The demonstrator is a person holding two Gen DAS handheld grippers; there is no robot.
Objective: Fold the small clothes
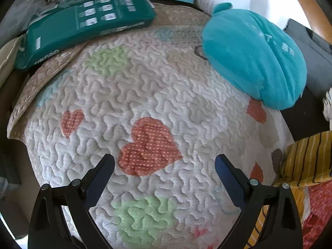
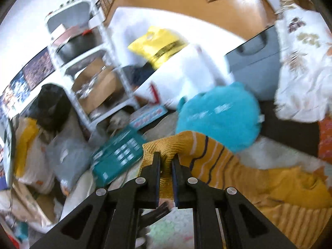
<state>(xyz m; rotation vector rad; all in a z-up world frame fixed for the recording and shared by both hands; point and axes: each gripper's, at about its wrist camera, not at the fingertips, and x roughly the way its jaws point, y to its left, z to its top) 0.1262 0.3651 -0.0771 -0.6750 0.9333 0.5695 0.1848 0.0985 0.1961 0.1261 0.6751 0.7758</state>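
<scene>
Our right gripper [image 2: 166, 161] is clamped on the yellow striped garment [image 2: 217, 157]; left gripper [image 1: 165, 166] hangs spread wide over the quilted mat [image 1: 166, 83]. We'd grab the opposite edge before folding.

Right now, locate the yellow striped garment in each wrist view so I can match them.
Left wrist: yellow striped garment at the right edge, beside the heart quilt.
Right wrist: yellow striped garment at centre, pinched in the right tongs.
Shared landmark: turquoise plush.
</scene>
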